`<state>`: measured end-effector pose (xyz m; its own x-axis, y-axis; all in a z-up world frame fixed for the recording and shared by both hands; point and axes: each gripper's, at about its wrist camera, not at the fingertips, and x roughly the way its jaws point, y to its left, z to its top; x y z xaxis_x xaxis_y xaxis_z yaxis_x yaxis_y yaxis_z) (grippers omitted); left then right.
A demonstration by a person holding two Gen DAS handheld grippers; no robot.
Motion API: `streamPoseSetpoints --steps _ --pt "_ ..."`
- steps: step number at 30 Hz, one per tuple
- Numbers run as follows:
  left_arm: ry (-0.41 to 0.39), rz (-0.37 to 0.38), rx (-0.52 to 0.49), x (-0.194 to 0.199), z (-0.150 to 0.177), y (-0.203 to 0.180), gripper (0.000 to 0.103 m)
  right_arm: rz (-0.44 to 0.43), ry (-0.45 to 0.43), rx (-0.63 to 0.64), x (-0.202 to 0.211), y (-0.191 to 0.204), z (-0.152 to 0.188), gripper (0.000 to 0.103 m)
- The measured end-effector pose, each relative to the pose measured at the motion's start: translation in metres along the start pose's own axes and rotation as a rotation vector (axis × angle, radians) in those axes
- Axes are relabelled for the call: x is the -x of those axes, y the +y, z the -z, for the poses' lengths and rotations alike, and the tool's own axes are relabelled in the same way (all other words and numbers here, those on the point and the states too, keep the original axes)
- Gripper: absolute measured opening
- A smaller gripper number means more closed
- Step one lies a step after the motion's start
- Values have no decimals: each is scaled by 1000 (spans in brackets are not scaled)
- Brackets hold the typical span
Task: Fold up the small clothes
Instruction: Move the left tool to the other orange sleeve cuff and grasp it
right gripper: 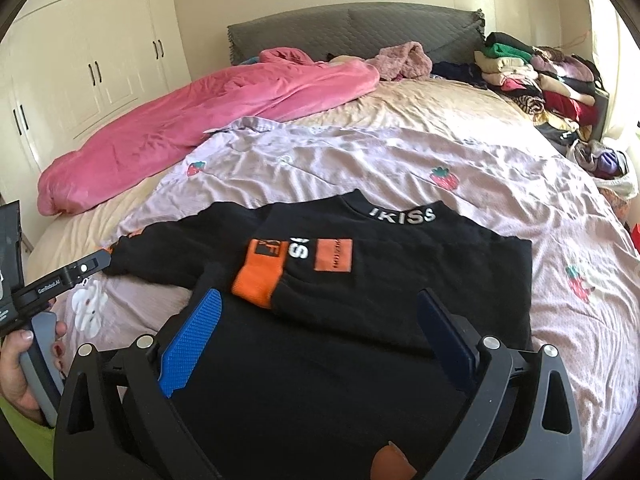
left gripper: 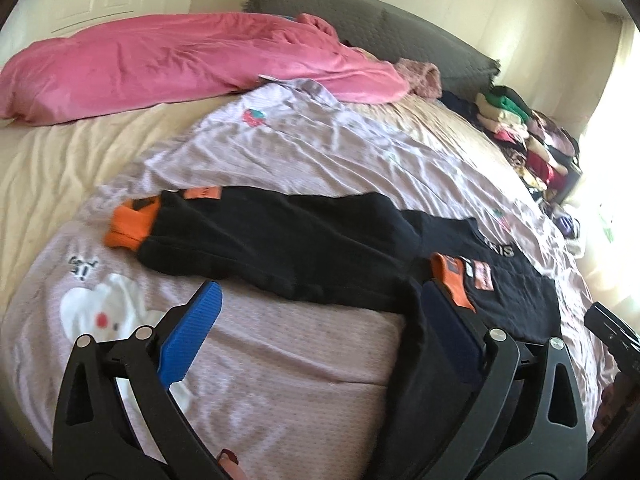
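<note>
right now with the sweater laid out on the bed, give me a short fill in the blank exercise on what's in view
1. The black sweater has cuffs coloured ____.
2. One sleeve is folded across the sweater's chest; the other sleeve lies stretched out on the ____ quilt.
3. The white letters on the sweater's collar read ____.
4. Neither the left gripper nor the right gripper grips any cloth: both stand ____.

Missing words: orange; lilac; IKISS; open

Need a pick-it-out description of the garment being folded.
On the bed, on the lilac strawberry-print sheet in front of the pink duvet, lies a black sweatshirt. Unlike the clothes stacked by the headboard, it has orange cuffs and white "IKISS" lettering on the collar.
</note>
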<state>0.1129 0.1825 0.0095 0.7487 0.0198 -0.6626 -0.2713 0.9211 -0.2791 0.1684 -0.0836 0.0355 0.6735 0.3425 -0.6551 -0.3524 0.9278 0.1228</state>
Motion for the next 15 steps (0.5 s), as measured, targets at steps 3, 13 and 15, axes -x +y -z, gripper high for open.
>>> streamPoseSetpoints --steps 3,13,15 --pt "-11 -12 20 3 -3 12 93 -13 5 1 -4 10 -7 97" --pt "-46 -90 58 9 -10 43 93 -64 26 34 -19 51 -26 97" --pt "-47 -98 66 7 -10 50 93 -74 27 39 -22 59 -30 97"
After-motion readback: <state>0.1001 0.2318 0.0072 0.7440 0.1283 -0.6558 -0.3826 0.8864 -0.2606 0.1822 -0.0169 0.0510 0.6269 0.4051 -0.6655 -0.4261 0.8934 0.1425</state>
